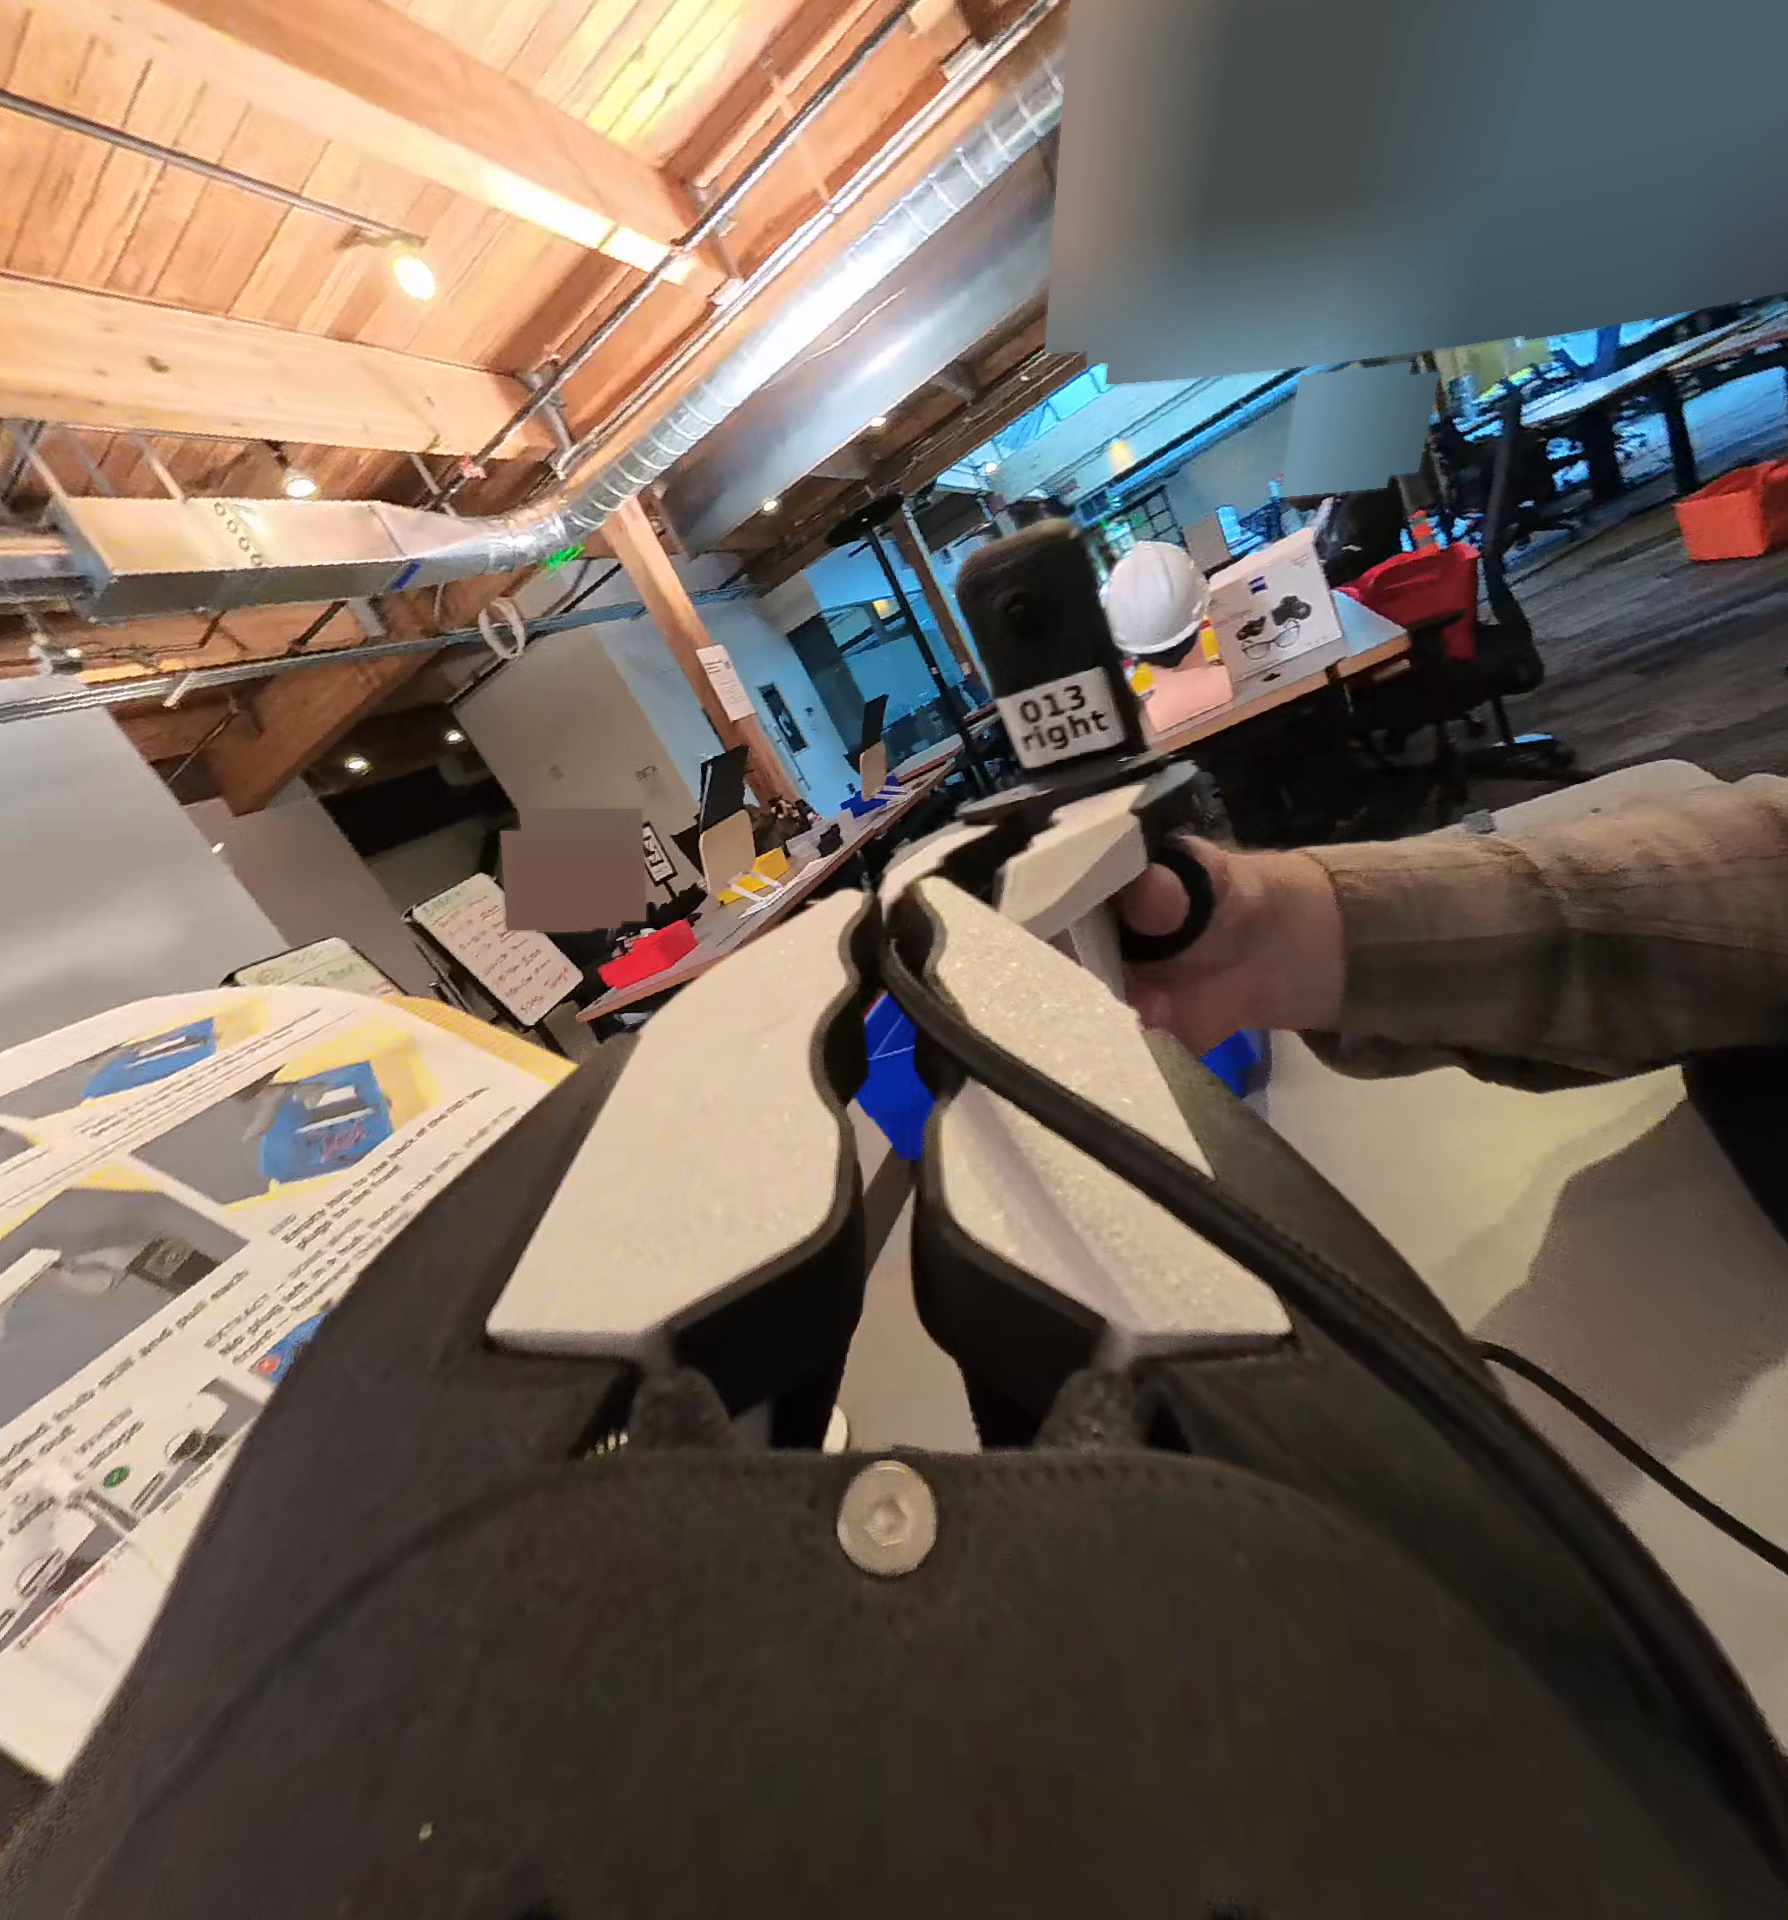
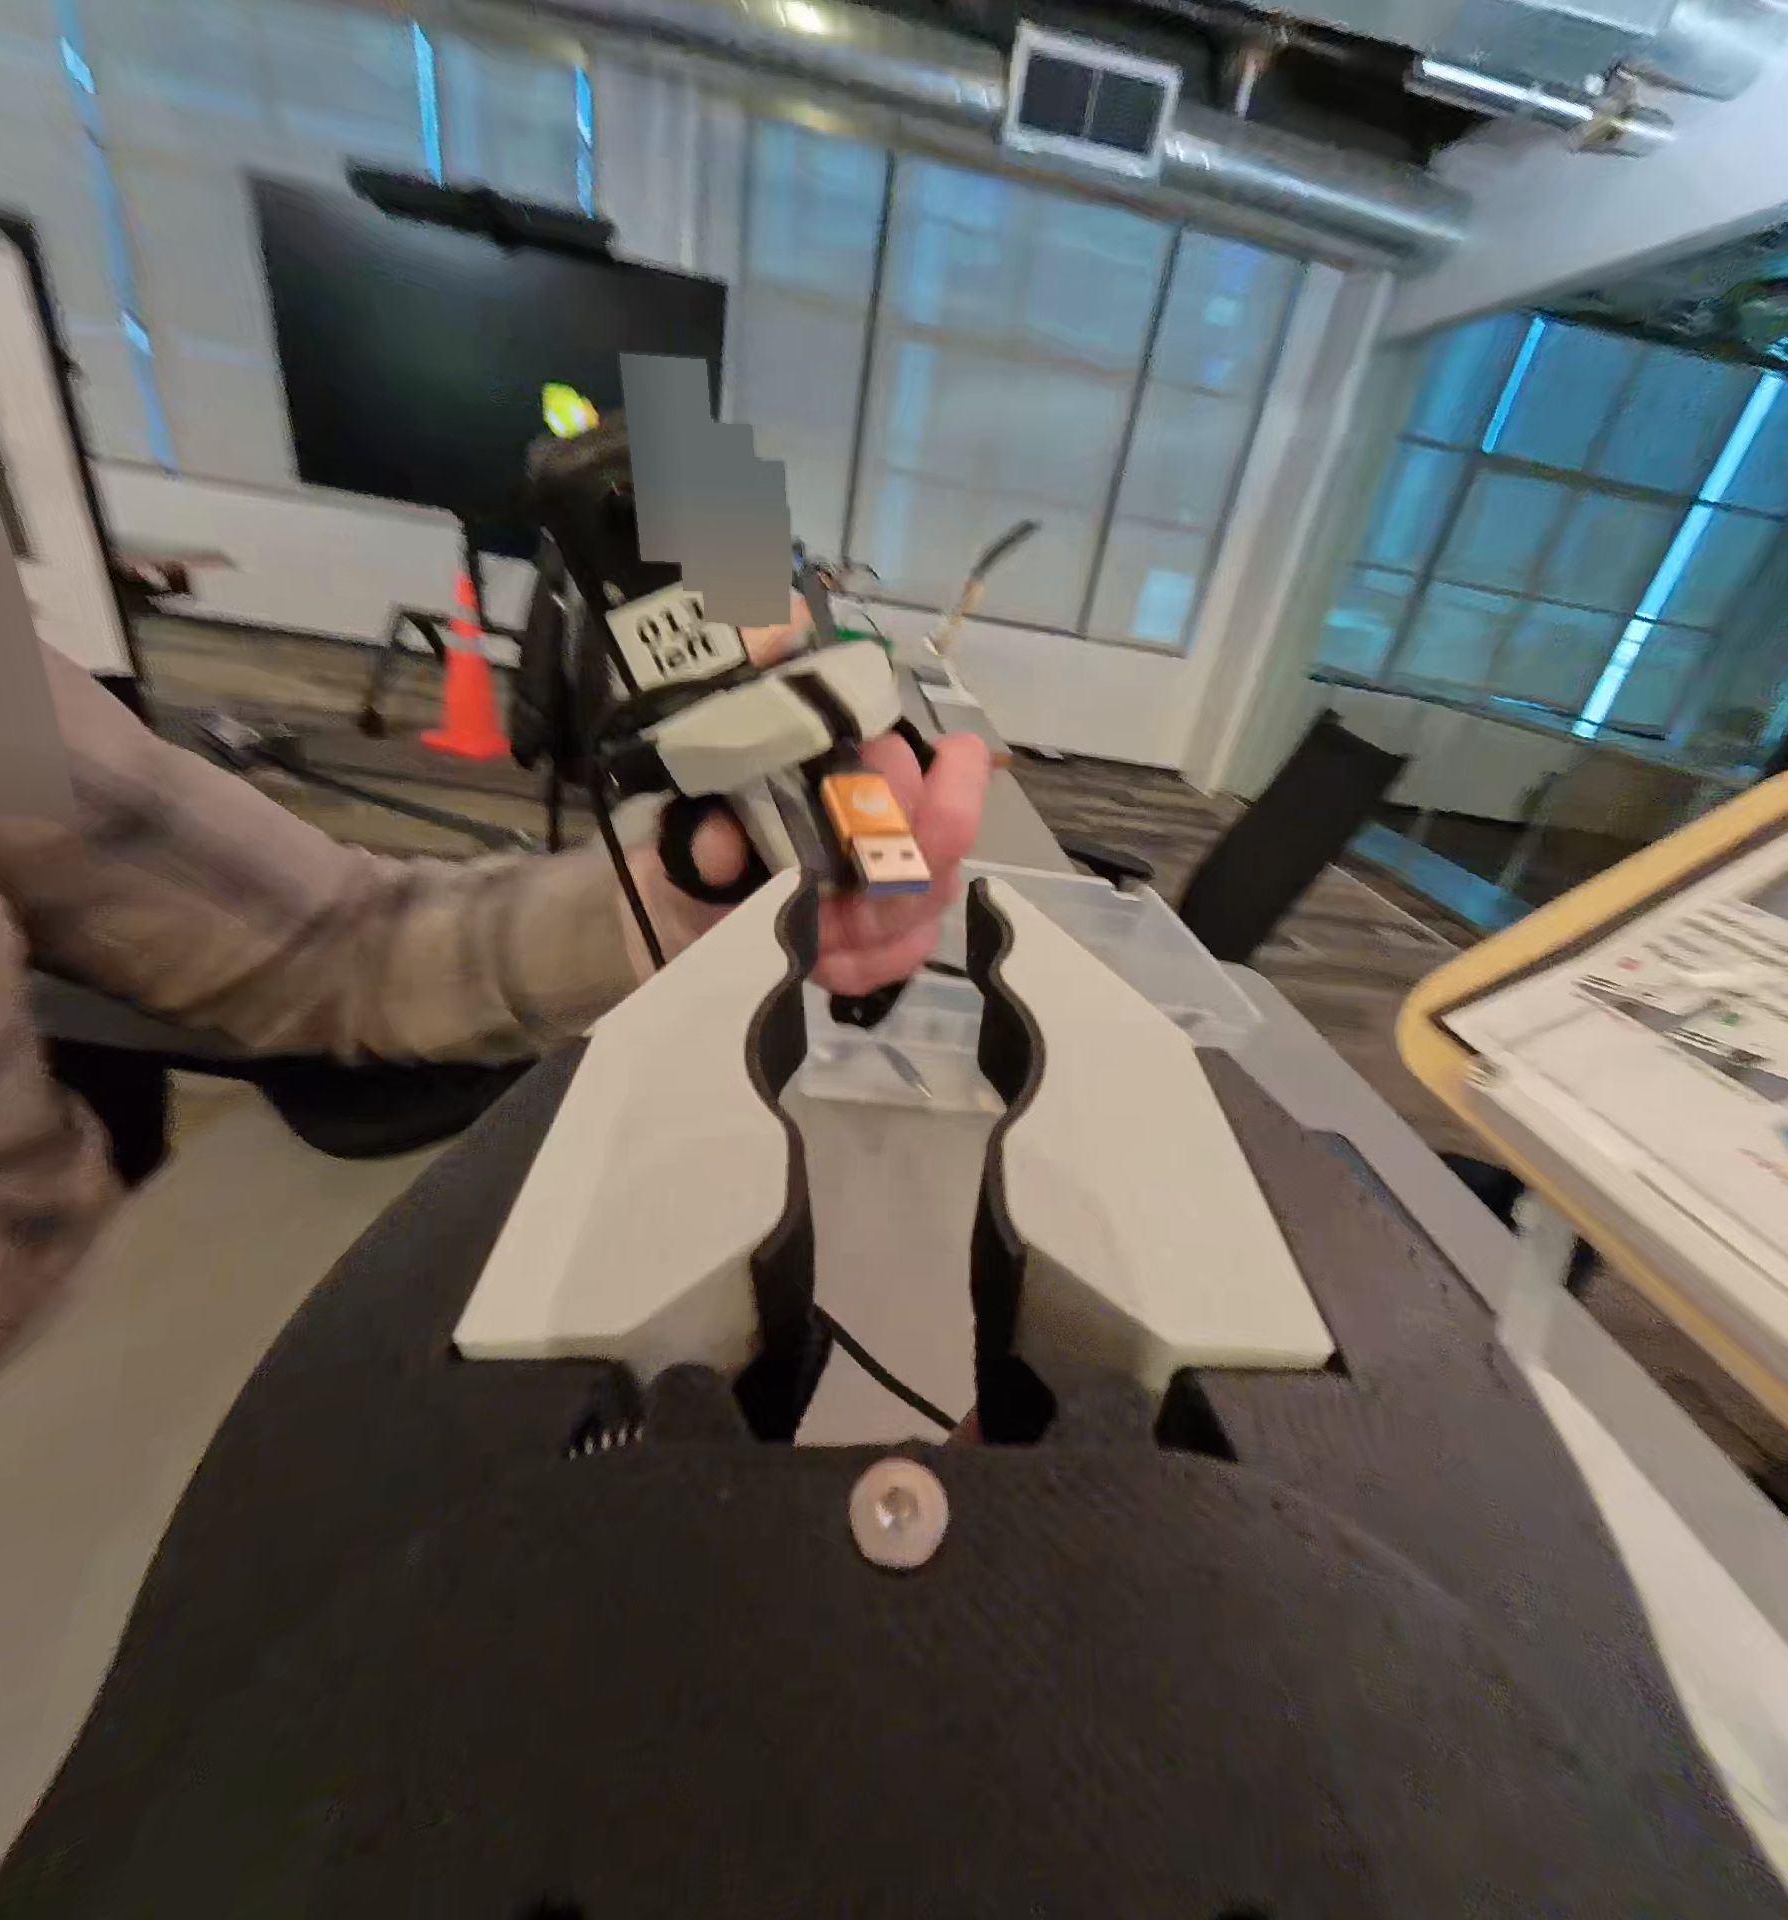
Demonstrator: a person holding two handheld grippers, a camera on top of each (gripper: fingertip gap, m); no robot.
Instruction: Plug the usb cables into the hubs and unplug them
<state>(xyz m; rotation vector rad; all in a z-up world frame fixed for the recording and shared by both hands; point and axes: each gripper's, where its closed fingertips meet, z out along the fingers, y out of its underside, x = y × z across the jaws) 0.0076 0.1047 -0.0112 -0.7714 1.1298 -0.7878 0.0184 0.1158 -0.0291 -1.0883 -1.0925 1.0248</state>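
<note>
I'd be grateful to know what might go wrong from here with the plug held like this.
1. The left tool pinches the orange USB plug near its cable end, so it may twist when pushed.
2. The black cable drapes over that tool's finger and could snag.
3. The right tool is open and holds nothing, so no hub is steadied.

USB plug [image 2: 871, 836]: orange shell, metal tip bare, unplugged, held aloft.
Cable [image 1: 1160, 1174]: black, trailing right, nearward.

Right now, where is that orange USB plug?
In the right wrist view, the orange USB plug is held by the left gripper, raised just beyond the open right gripper.
</note>
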